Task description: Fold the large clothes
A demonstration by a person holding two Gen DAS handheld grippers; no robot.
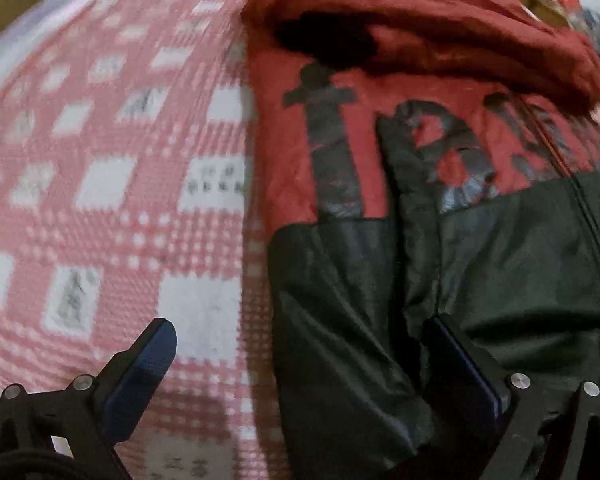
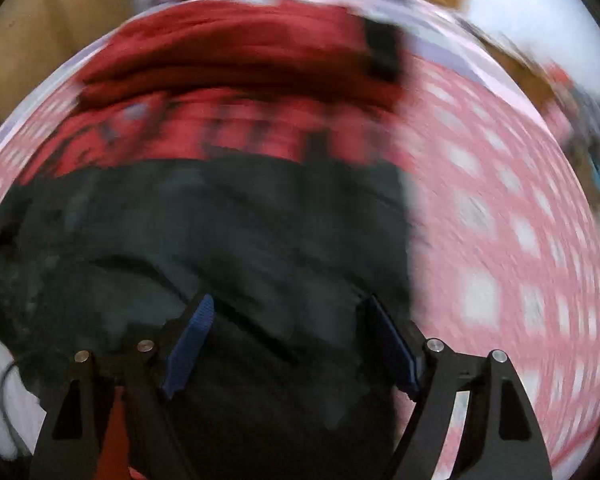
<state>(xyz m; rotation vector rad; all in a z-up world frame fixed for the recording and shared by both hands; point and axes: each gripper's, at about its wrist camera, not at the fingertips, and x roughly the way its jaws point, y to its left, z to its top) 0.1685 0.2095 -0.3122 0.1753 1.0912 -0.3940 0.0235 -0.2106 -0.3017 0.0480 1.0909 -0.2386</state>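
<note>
Your left gripper (image 1: 296,360) is sitting closest to the lens in the left wrist view, jaws spread wide and holding nothing. One blue pad is hovering over the checked bedspread (image 1: 112,184), the other over the black lower half of the jacket (image 1: 440,220), so you're straddling the jacket's side edge. The jacket is lying flat on the bedspread, red upper half with big dark lettering further up, and the hood (image 1: 420,28) is bunching at the far end.

Over in the right wrist view, your right gripper (image 2: 290,344) is also empty, jaws apart and both pads hanging over the jacket's black panel (image 2: 220,232), just inside its other side edge. Everything's smearing badly here, so I can't tell whether the pads are touching fabric yet.

My guess at what's risky: you're coming in fast with both hands. That shell fabric looks slick, so if you're closing on only the top layer it's probably going to slide out mid-fold. Grabbing bedspread along with the jacket edge on the left side is the other likely snag, since that pad is already off the jacket.
</note>
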